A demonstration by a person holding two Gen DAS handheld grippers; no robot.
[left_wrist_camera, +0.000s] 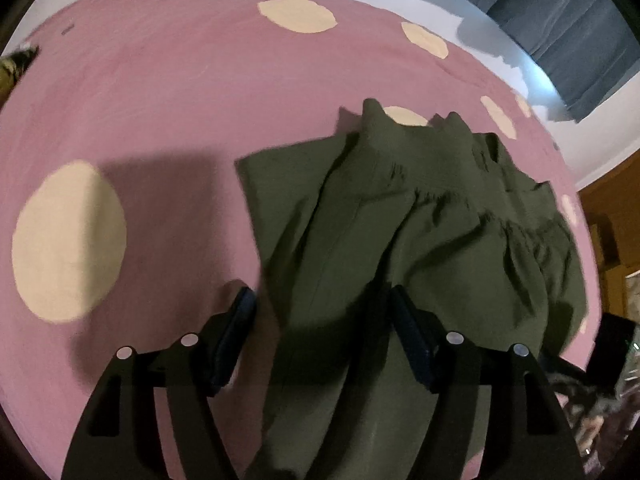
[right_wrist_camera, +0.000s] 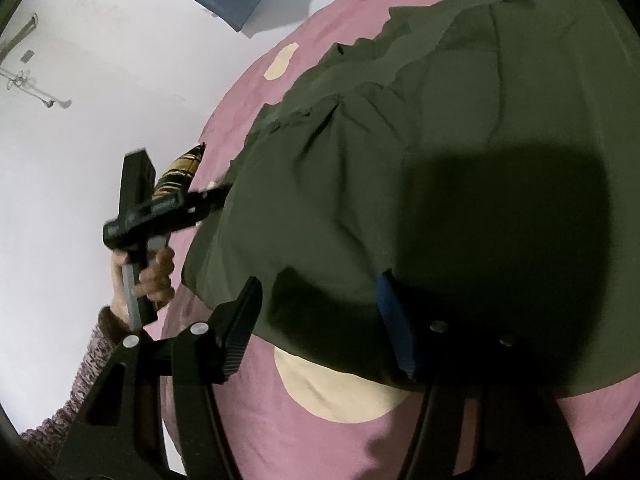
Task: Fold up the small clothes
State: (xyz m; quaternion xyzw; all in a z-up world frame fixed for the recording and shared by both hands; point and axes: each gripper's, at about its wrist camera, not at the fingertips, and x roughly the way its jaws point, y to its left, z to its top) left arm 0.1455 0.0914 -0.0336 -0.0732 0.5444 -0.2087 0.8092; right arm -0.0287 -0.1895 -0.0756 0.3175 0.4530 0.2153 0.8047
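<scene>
An olive green garment [left_wrist_camera: 400, 220] with a gathered band lies rumpled on a pink sheet [left_wrist_camera: 160, 100] with cream dots. In the left wrist view my left gripper [left_wrist_camera: 324, 316] stands open astride the garment's near part, one fingertip [left_wrist_camera: 242, 308] at its left edge and the other on the cloth; the pads do not press it. In the right wrist view the same garment [right_wrist_camera: 440, 140] fills the picture. My right gripper [right_wrist_camera: 320, 320] is open over its near hem, with cloth between the fingers. The left gripper [right_wrist_camera: 218, 194], held by a hand [right_wrist_camera: 152, 276], meets the garment's left edge.
A striped cloth item [right_wrist_camera: 180, 172] lies at the bed's edge beyond the left gripper. A white wall [right_wrist_camera: 100, 80] and a dark blue curtain [left_wrist_camera: 568, 28] stand beyond the bed. Wooden furniture [left_wrist_camera: 612, 232] and dark clutter [left_wrist_camera: 600, 400] are at the right.
</scene>
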